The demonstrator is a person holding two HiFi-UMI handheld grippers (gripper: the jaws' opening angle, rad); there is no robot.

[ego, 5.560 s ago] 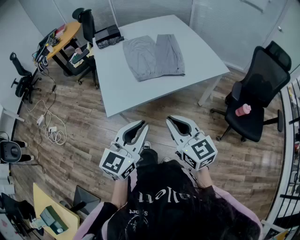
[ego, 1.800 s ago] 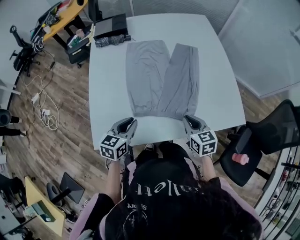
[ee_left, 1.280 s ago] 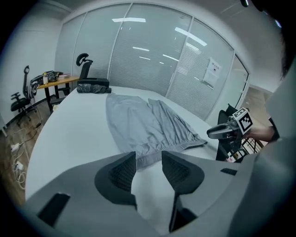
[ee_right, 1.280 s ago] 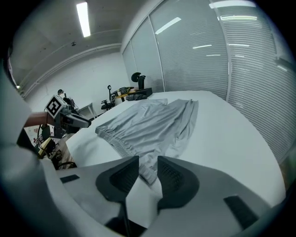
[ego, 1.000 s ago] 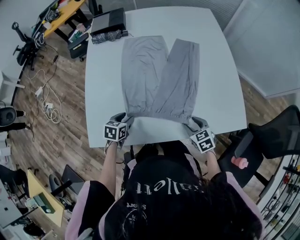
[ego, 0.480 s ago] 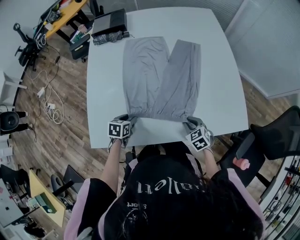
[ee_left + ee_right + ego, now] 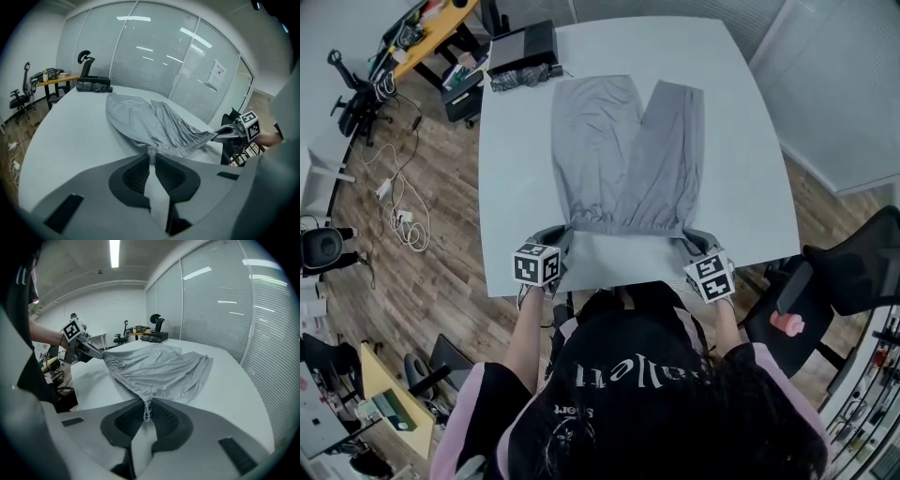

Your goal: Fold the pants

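Grey pants (image 7: 628, 150) lie flat on the white table (image 7: 516, 187), legs pointing away and the waistband at the near edge. My left gripper (image 7: 565, 231) is shut on the waistband's left corner (image 7: 151, 151), which bunches between its pads. My right gripper (image 7: 685, 235) has the waistband's right corner (image 7: 148, 405) pinched in its jaws, which are still closing. The waistband hangs stretched between the two grippers, a little above the table. Each gripper view shows the other gripper, the right one (image 7: 234, 133) and the left one (image 7: 89, 352), at the far corner.
A black case (image 7: 520, 47) and a dark cloth (image 7: 525, 77) sit at the table's far left corner. A black office chair (image 7: 853, 272) with a pink item (image 7: 787, 323) stands at the right. An orange desk (image 7: 422, 28) and floor cables (image 7: 403, 220) are at the left.
The person walked up to the table and set both grippers at the waistband corners. In the last half second both jaws closed on the fabric and the waistband rose slightly.
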